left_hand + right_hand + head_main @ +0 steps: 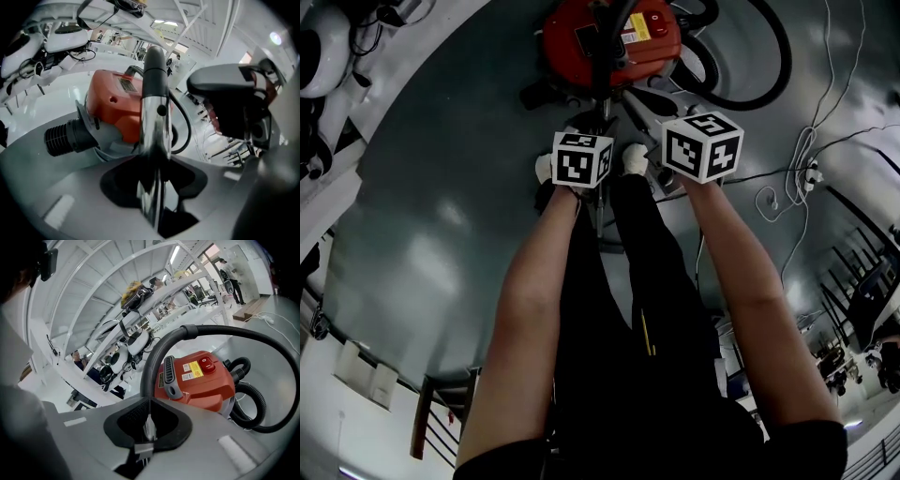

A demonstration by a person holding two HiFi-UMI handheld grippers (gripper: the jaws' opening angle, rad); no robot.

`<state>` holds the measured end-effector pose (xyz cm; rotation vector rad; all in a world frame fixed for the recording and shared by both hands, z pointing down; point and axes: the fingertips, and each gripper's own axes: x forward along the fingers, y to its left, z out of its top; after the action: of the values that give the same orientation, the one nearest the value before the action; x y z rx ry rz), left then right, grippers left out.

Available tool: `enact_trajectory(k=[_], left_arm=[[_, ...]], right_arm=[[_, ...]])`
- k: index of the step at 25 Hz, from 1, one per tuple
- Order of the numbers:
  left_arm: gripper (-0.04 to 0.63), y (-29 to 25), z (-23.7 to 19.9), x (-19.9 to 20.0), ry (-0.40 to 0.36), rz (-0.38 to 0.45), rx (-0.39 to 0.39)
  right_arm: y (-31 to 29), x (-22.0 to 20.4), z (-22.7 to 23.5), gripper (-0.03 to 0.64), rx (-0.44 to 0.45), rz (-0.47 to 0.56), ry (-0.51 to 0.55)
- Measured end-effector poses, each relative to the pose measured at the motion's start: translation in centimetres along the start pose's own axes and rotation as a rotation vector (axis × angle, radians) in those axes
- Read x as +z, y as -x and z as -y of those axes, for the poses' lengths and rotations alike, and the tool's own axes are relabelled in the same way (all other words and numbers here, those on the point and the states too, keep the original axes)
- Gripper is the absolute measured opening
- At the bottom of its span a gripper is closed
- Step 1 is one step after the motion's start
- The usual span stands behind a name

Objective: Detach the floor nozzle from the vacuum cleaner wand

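Wand (pixel 152 117): clamped in left gripper (pixel 151 187), long axis running straight away from the jaws toward red canister (pixel 115 105). Right gripper (pixel 147 430): jaws together, empty, just beside on the right, aimed at red canister. Floor nozzle: not made out in any view. Judged: right gripper free for the pull.
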<state>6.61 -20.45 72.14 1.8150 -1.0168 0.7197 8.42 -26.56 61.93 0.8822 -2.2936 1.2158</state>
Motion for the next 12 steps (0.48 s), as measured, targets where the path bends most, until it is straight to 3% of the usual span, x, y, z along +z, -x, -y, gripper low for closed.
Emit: enact_trajectory(k=[5,12], left_arm=[[0.16,1.2,1.9,-0.4,-0.026,-0.019,-0.024],[0.16,1.6,4.0,-0.7,-0.063,-0.013,-0.054]], right_arm=[[-0.4,1.2,-1.5,0.199,0.07,-0.006,-0.006],[-1.6,1.7,-2.0,0.224,0.078,-0.045,0.014]])
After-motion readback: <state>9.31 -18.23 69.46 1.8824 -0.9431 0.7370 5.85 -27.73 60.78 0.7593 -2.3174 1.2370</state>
